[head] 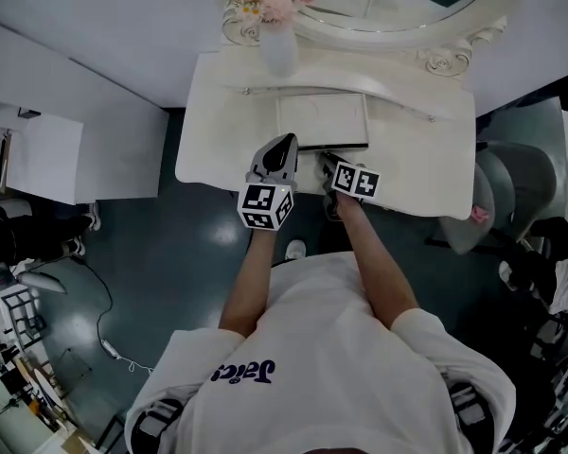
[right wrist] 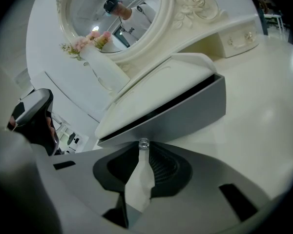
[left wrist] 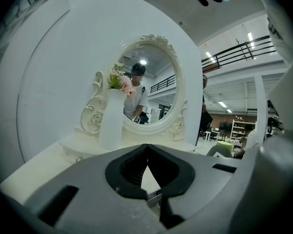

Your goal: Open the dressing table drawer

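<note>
Two ribbed pads of the right gripper (right wrist: pixel 143 149) pinch a small clear knob (right wrist: pixel 143 143) at their very tips; the knob sits on the grey front of the drawer (right wrist: pixel 185 112), the centre one of the white dressing table (head: pixel 218 135); a dark gap runs between that front and the white panel above it; seen from the head view, the drawer lies in the middle of the table, just ahead of the right gripper and below the mirror (head: pixel 398 3). The left gripper (left wrist: pixel 147 147) has its tips pressed together with nothing between them; it hovers over the table just left of the drawer, pointing toward a white vase (left wrist: pixel 111 118) of pink flowers (left wrist: pixel 121 82) that stands before the oval mirror; the two grippers are close side by side.
</note>
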The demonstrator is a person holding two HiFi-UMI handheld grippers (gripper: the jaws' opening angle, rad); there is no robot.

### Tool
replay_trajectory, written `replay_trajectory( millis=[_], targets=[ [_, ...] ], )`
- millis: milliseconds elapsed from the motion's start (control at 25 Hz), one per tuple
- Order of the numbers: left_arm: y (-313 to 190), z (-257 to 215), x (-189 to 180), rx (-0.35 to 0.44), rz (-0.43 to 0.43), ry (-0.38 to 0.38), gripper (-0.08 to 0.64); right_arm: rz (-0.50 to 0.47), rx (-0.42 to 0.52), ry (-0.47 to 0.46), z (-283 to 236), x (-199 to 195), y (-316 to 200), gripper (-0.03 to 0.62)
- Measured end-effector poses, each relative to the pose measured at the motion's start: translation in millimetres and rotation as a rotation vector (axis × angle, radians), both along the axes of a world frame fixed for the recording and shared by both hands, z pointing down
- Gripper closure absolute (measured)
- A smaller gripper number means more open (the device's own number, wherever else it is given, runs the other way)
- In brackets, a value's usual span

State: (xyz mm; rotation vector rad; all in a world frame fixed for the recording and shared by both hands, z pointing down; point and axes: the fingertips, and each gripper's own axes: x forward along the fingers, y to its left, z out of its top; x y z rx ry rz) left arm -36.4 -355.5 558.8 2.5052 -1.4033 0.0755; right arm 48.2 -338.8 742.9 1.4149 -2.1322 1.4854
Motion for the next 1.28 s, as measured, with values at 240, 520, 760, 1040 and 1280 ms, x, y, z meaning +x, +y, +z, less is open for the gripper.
replay_trajectory(
  millis=[240, 520, 760, 1040, 1280],
  targets=[
    [9.6, 1.6, 3.4, -0.005, 0.027, 0.000, 0.545, 0.015, 0.002, 0.001, -0.4, 0.2, 13.1, 0.523],
    [20.8, 3.9, 6.8, -0.015, 0.053, 0.004, 0.545, 0.031, -0.002, 0.008, -0.5, 1.9, 28.3, 0.523],
    [29.7, 5.3, 7.8, -0.015, 0.073, 0.006, 0.545, 0.048, 0.002, 0.010, -0.5, 2.2, 40.2, 0.523],
    [38.8, 6.1, 12.3, -0.017, 0.103, 0.010, 0.545, 0.054, 0.009, 0.035, -0.9, 2.3, 56.4, 0.523],
    [45.7, 3.4, 19.2, -0.010, 0.124, 0.014, 0.545, 0.049, 0.006, 0.044, 0.3, 1.5, 70.1, 0.523]
  ],
)
